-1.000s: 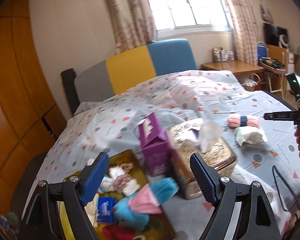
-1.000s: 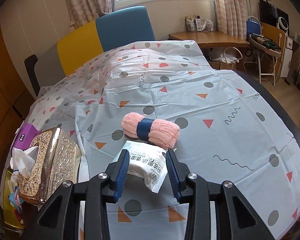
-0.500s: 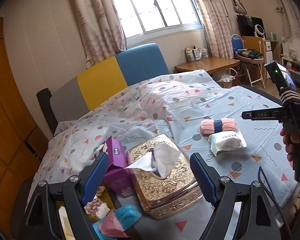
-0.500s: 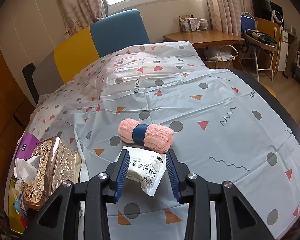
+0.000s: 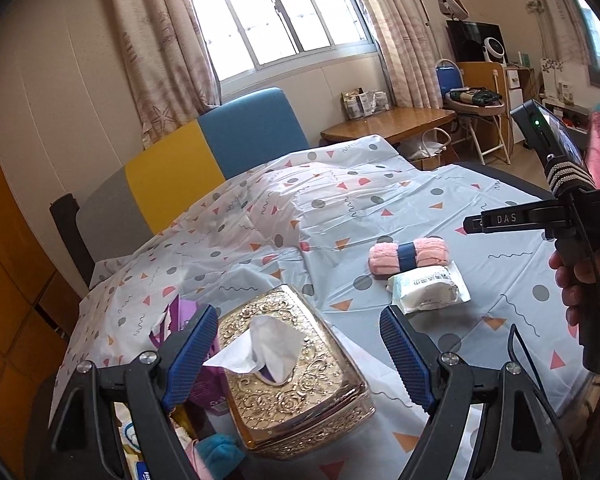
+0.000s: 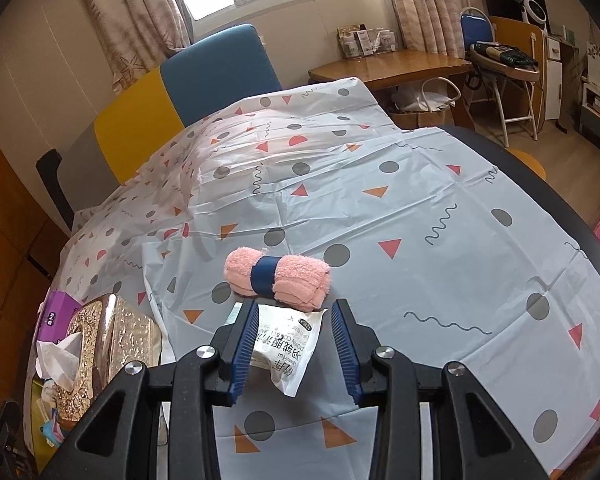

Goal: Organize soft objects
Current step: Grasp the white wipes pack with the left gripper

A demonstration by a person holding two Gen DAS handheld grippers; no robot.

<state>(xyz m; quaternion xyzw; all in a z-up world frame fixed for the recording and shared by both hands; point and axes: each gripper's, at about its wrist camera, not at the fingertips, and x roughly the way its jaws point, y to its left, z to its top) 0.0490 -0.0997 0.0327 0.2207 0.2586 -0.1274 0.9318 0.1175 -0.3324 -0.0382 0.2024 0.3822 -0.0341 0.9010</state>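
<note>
Count of things on the bench

One rolled pink towel [image 6: 278, 280] with a blue band, one white wipes packet [image 6: 286, 344], one gold tissue box [image 5: 296, 372], one purple carton [image 6: 54, 314]; two hand-held grippers: left hand-held gripper [image 5: 296, 356], right hand-held gripper [image 6: 294, 346]

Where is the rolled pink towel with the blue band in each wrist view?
Left wrist: pink towel lies right of centre, just behind the white wipes pack.
Right wrist: towel lies at centre, just beyond the fingertips.
Shared landmark: gold tissue box, to the towel's left in both.
</note>
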